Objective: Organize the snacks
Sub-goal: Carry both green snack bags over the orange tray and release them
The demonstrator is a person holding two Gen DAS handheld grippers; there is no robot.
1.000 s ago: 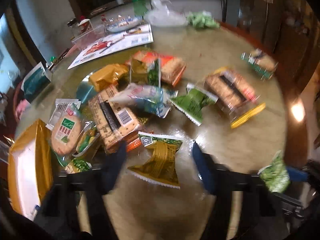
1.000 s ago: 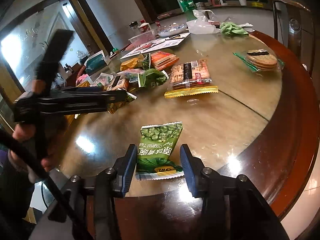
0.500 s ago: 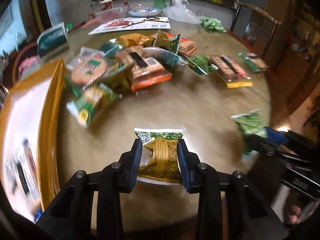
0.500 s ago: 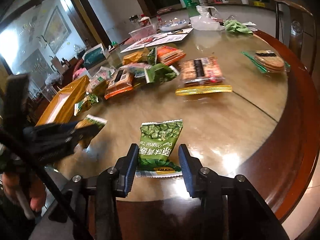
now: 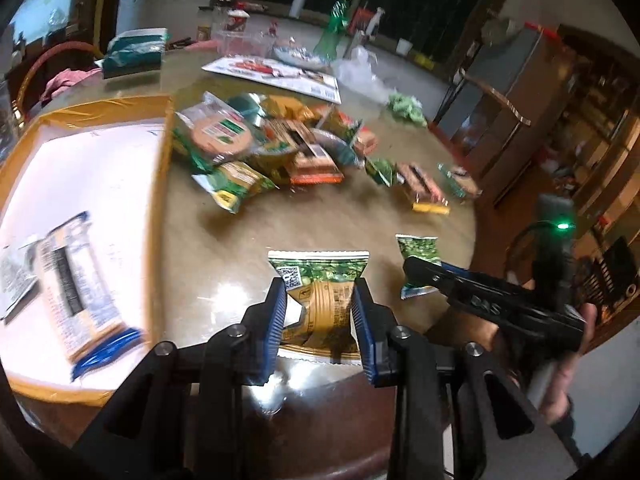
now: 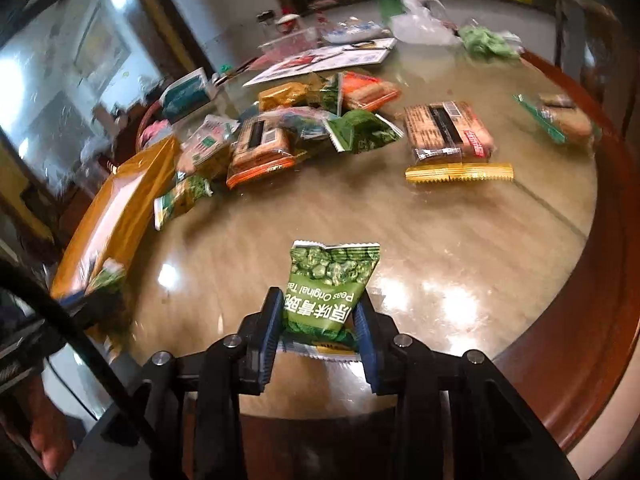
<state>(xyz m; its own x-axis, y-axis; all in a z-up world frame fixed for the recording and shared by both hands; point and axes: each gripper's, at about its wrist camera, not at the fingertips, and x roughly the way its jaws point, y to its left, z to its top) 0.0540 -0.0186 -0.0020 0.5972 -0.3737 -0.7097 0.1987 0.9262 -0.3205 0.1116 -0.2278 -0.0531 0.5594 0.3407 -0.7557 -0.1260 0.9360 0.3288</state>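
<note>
We pinch a gold-backed pea packet in our left gripper and a green pea packet in our right gripper, both near the yellow-rimmed box.

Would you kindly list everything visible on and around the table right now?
pea packet: 1, green, in right gripper
gold packet: 1, gold-green, in left gripper
snack pile: many, mixed colours, table middle
cracker pack: 1, brown with gold strip, right of pile
biscuit pack: 1, green-tan, far right edge
box: 1, yellow with white inside, left, holding packets
flyer: 1, white, far side
table: 1, tan with brown rim
left gripper: 1, black-blue, shut
right gripper: 1, black-blue, shut
</note>
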